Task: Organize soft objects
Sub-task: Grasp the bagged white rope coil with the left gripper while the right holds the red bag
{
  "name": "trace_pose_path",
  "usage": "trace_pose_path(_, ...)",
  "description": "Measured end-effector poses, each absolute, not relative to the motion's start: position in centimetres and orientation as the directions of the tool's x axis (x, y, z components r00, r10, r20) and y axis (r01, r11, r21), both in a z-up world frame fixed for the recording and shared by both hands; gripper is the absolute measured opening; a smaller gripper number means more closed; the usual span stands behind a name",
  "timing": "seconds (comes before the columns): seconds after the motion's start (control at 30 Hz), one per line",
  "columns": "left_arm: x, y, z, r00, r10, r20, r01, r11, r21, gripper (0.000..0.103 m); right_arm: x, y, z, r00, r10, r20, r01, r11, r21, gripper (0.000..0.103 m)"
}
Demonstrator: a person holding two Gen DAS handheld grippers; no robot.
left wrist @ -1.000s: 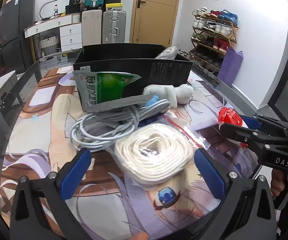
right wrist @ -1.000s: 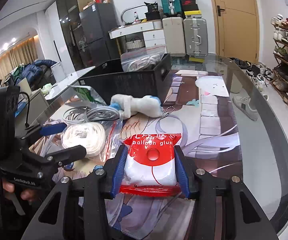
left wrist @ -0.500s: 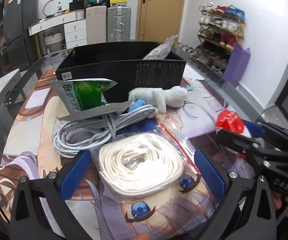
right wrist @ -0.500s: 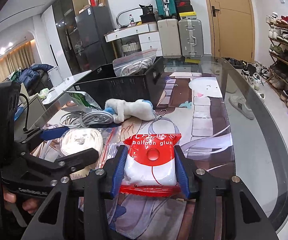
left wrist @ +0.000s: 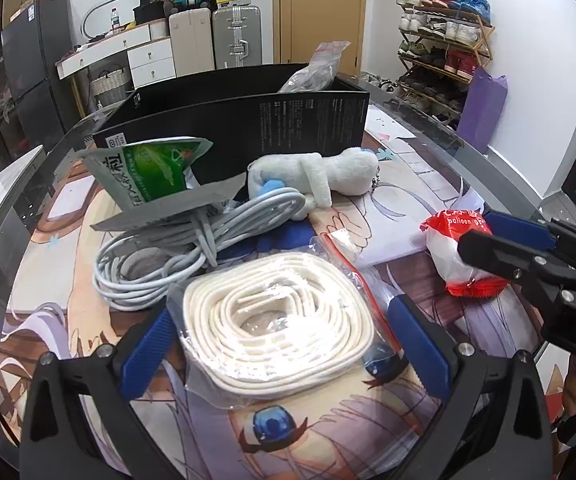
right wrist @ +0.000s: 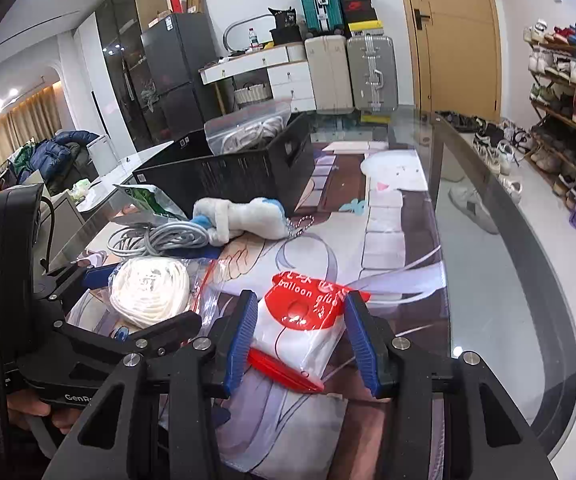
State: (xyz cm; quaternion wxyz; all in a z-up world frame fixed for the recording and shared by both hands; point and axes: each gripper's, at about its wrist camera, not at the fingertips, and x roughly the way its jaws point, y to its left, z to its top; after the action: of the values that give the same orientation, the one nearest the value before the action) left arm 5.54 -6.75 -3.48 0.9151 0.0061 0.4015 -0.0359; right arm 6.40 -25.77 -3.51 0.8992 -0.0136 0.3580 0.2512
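rope bag between spread left fingers, glue packet pinched at right

the black box near the counter's far edge holds a clear bag of cable. in front of it lie a white plush, a grey cable coil and a green sachet. the left gripper has its fingers spread around the bagged white rope. the right gripper pinches the red balloon glue packet over the printed mat.
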Motion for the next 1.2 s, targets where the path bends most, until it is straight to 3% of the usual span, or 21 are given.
trace_pose_path(0.17,4.8,-6.5,-3.0,0.691,-0.078,-0.719,0.095,0.995,-0.016,0.072,6.6,-25.7,-3.7,0.611,0.433,-0.663,-0.445,0.880,0.165,0.053)
trace_pose_path(0.3,4.3,-6.5,-2.9,0.698,-0.104,-0.709,0.125,0.992,-0.022,0.064,6.8,-25.4,-3.9,0.605,0.423,-0.675,-0.433,0.886,0.168,0.067)
trace_pose_path(0.37,4.2,-6.2,-2.8,0.699,-0.118,-0.705,0.131,0.991,-0.036,0.061,7.0,-24.9,-4.2,0.600,0.408,-0.688,-0.429,0.890,0.153,0.067)
trace_pose_path(0.57,3.6,-5.6,-2.4,0.709,-0.143,-0.690,0.143,0.988,-0.057,0.058,7.4,-23.8,-4.5,0.618,0.344,-0.707,-0.412,0.908,0.081,0.065)
trace_pose_path(0.63,3.2,-5.1,-2.2,0.717,-0.149,-0.681,0.142,0.988,-0.066,0.058,7.2,-23.5,-4.6,0.629,0.325,-0.706,-0.414,0.909,0.049,0.049)
trace_pose_path(0.73,2.8,-4.5,-1.7,0.723,-0.162,-0.672,0.142,0.986,-0.084,0.058,7.1,-23.7,-4.5,0.627,0.337,-0.702,-0.427,0.903,0.051,0.045)
trace_pose_path(1.2,0.7,-1.5,1.4,0.782,-0.187,-0.595,0.124,0.982,-0.146,0.058,5.6,-23.4,-1.5,0.664,0.424,-0.616,-0.479,0.874,0.086,0.043)
